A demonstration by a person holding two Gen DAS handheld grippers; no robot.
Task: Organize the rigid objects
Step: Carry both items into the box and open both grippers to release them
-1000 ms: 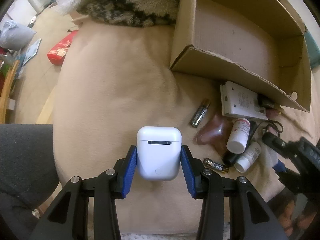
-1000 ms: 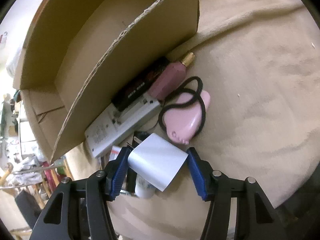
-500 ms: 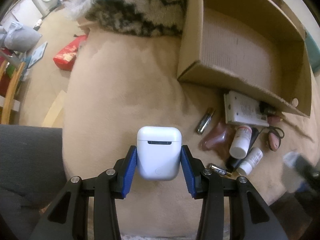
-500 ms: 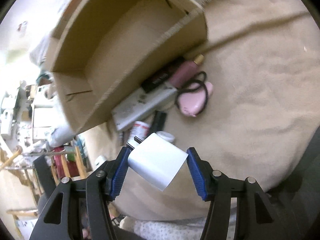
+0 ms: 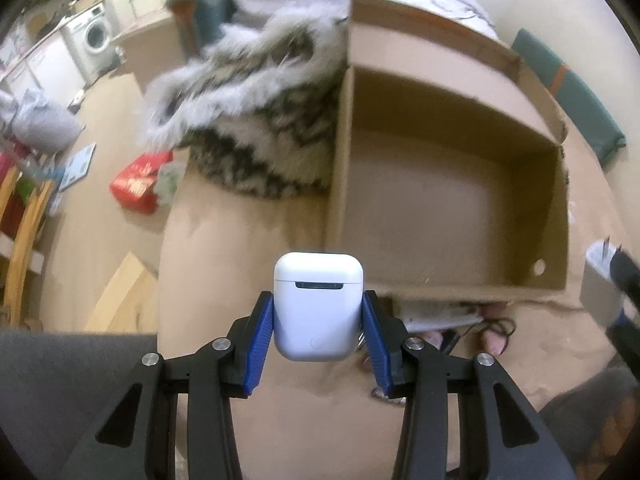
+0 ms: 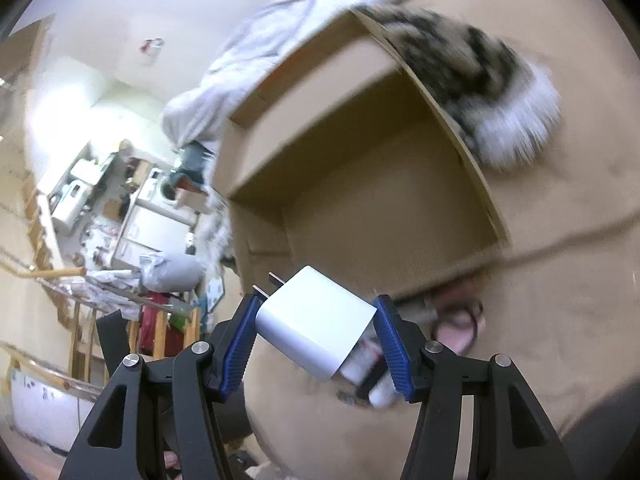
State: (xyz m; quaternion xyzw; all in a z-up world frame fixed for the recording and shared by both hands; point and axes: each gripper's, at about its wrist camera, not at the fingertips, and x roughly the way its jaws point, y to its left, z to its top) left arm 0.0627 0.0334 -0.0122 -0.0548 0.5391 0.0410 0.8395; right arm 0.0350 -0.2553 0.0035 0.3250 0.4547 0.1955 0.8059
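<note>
Carrying is the step in hand: the white earbud case (image 5: 318, 306) is pinched upright between the blue pads of the left tongs (image 5: 318, 336), just short of the near wall of the open cardboard box (image 5: 448, 216), and the white plug adapter (image 6: 316, 324) is pinched tilted in the right tongs (image 6: 316, 340), prongs up-left, also at the box's near side. The box floor appears bare. Loose items (a pink piece, a small white bottle, others blurred) lie on the beige blanket (image 5: 256, 240) against the box's near wall. The next move probably calls for passing each load over that wall, lowering it inside, and spreading the tongs only once it rests on the floor, keeping the two loads apart.
</note>
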